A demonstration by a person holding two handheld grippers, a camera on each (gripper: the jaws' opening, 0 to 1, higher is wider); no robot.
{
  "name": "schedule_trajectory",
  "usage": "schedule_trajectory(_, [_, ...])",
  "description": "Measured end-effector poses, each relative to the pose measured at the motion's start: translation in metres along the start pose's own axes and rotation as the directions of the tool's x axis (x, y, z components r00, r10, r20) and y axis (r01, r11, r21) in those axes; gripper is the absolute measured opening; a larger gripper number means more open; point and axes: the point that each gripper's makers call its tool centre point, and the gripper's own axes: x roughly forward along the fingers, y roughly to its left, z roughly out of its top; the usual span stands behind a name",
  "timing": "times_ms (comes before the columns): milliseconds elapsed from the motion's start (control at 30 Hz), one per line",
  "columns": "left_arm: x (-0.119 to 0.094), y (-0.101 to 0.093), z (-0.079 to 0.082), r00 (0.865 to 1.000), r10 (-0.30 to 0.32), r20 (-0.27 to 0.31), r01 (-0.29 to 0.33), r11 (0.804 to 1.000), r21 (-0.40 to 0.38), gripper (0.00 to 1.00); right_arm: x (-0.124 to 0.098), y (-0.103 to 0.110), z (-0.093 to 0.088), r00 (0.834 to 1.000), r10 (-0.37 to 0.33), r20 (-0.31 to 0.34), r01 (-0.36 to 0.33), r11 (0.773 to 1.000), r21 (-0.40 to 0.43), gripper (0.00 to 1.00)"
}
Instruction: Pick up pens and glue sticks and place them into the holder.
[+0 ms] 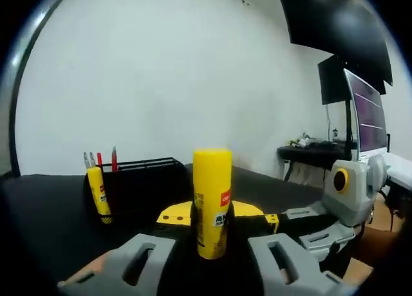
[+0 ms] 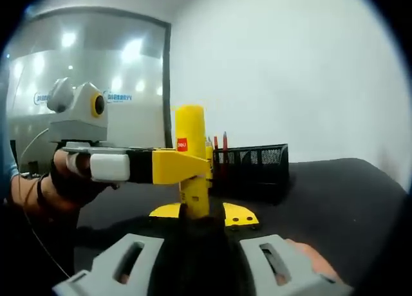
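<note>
Grey jaws of the left gripper [image 1: 213, 260] rise from the bottom of the left gripper view, and a yellow glue stick [image 1: 213, 203] stands upright between them at lower centre, its red label facing right. Whether the jaws press on the stick or stand slightly off it cannot be told. In the right gripper view the left gripper [image 2: 182, 167] enters from the left edge, held by a person's hand [image 2: 67, 180], and its yellow tips meet the glue stick [image 2: 192, 167] at mid-height.

Dark tabletop [image 1: 45, 206] spreads across the lower half of both views. A white wall [image 1: 167, 71] takes up most of the upper part of the left gripper view, with a monitor [image 1: 368, 112] at the right edge.

At left centre of the left gripper view sits a black mesh holder [image 1: 145, 174], with a second glue stick [image 1: 98, 193] leaning in its left end and pens [image 1: 100, 158] poking up behind it. In the right gripper view the holder [image 2: 254, 170] lies right of centre, just behind the held stick.

At the bottom of the right gripper view, the right gripper [image 2: 202, 260] has its grey jaws spread apart with nothing between them; its yellow-tipped fingers [image 1: 270, 217] come in from the right in the left gripper view, just behind the stick.
</note>
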Motion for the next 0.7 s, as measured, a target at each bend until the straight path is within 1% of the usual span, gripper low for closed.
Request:
schedule_trajectory(133, [-0.009,0.017,0.001,0.999,0.034,0.007,-0.035,0.999,0.010,0.16,0.000,0.003,0.000,1.000,-0.003,-0.006,0.003,1.000,-0.026,0.19])
schedule_trajectory(233, [-0.018,0.031,-0.002,0.998,0.065,0.003,-0.065,0.998,0.021,0.16,-0.001,-0.002,0.005,1.000,-0.022,0.008,0.022,1.000,-0.007,0.19])
schedule_trajectory(333, [-0.024,0.039,-0.005,0.997,0.083,0.001,-0.083,0.996,0.018,0.16,-0.004,-0.005,0.016,0.998,-0.032,0.045,0.029,0.997,0.074,0.19])
schedule_trajectory(367, [-0.026,0.041,-0.006,0.996,0.088,0.001,-0.088,0.996,0.019,0.16,-0.005,-0.005,0.021,0.998,-0.032,0.051,0.027,0.996,0.086,0.19])
schedule_trajectory(467, [-0.028,0.045,-0.010,0.995,0.095,-0.004,-0.095,0.995,0.021,0.16,-0.004,-0.001,0.037,0.998,-0.027,0.060,0.022,0.996,0.082,0.20])
schedule_trajectory(533, [-0.030,0.046,-0.010,0.995,0.096,-0.003,-0.096,0.995,0.020,0.16,-0.002,0.005,0.047,0.998,-0.005,0.062,0.001,0.997,0.074,0.20])
schedule_trajectory(567, [-0.031,0.046,-0.011,0.996,0.094,0.001,-0.094,0.995,0.019,0.16,-0.001,0.008,0.053,0.998,0.004,0.063,-0.009,0.996,0.083,0.20])
schedule_trajectory(633, [-0.032,0.045,-0.010,0.995,0.096,0.015,-0.096,0.995,0.022,0.16,0.002,0.020,0.068,0.995,0.052,0.087,-0.062,0.992,0.112,0.21])
schedule_trajectory(700, [-0.032,0.045,-0.010,0.996,0.091,0.023,-0.091,0.995,0.026,0.16,0.008,0.034,0.083,0.990,0.104,0.094,-0.116,0.985,0.128,0.24])
